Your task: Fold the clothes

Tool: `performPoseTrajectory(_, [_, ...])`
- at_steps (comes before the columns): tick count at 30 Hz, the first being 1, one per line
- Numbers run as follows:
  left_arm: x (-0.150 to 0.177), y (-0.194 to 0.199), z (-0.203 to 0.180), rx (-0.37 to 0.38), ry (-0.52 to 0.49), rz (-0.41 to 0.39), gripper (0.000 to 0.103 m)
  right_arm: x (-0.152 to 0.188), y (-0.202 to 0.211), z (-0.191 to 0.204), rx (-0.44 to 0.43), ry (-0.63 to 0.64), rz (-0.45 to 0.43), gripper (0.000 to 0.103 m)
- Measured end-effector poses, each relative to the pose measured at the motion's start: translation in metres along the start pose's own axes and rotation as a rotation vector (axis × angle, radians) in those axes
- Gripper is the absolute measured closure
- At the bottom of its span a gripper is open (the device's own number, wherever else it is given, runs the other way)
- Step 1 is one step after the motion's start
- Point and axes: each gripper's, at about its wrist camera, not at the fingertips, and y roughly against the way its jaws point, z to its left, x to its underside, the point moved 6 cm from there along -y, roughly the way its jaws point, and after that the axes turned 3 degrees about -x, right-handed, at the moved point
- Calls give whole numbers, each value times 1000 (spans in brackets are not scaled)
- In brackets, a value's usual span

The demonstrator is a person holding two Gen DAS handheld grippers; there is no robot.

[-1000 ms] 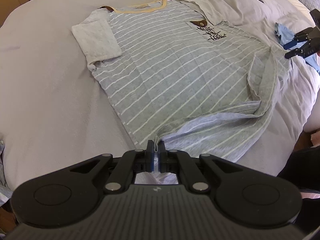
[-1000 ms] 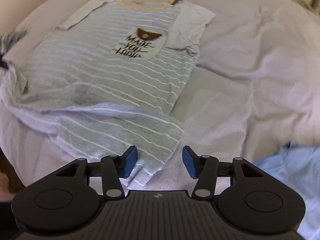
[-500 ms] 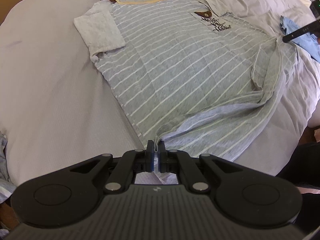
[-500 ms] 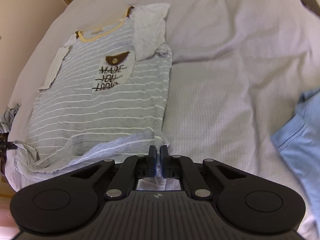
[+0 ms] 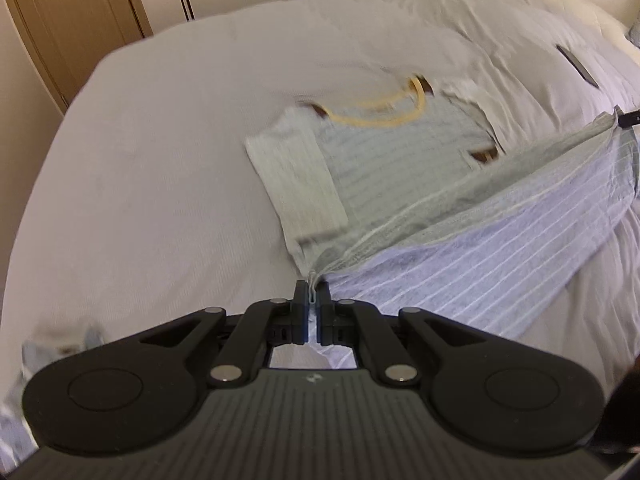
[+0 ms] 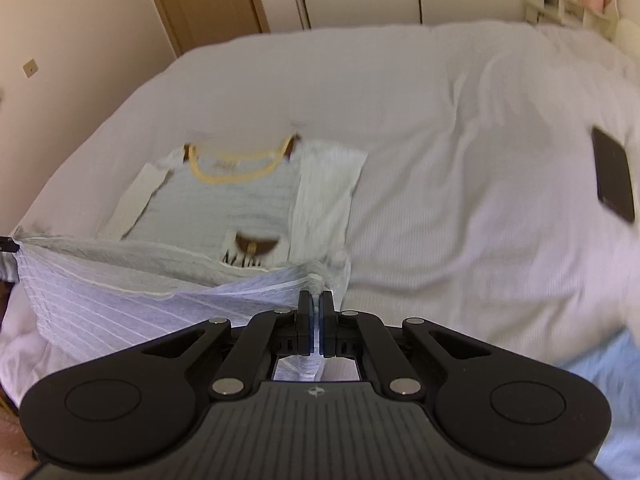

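A grey striped T-shirt (image 5: 384,160) with a yellow collar lies on the bed, both sleeves folded in. Its lower half is lifted off the bed, the paler inside (image 5: 500,256) showing. My left gripper (image 5: 311,300) is shut on one hem corner. My right gripper (image 6: 315,304) is shut on the other hem corner, and the hem (image 6: 120,256) stretches taut between them. The right gripper's tip (image 5: 628,118) shows at the right edge of the left wrist view. The chest pocket print (image 6: 252,248) is half hidden behind the raised hem.
The lilac bed sheet (image 6: 440,140) spreads around the shirt. A dark phone (image 6: 614,174) lies on the bed to the right. A light blue garment (image 6: 608,380) sits at the lower right. Wooden wardrobe doors (image 5: 80,20) stand beyond the bed.
The right gripper went from open to shut on the hem corner. Both grippers then rose and carried the hem forward towards the collar, lifting the shirt's lower half off the bed.
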Motion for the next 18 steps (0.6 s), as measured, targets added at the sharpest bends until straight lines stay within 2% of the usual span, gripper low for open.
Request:
performPoseTrajectory(5, [-31,-30,19,18,-15,-33,102,-30,-16,-8,35,5,-18,103])
performPoseTrajectory(13, [-79,-85,58,93,-63,-75,102,-69,-50,-12,149,-2,-34,103])
performPoseTrajectory(18, [-106,-119,75,114,-71,-88,102,-96,-75,-15,198,-1,-47,103])
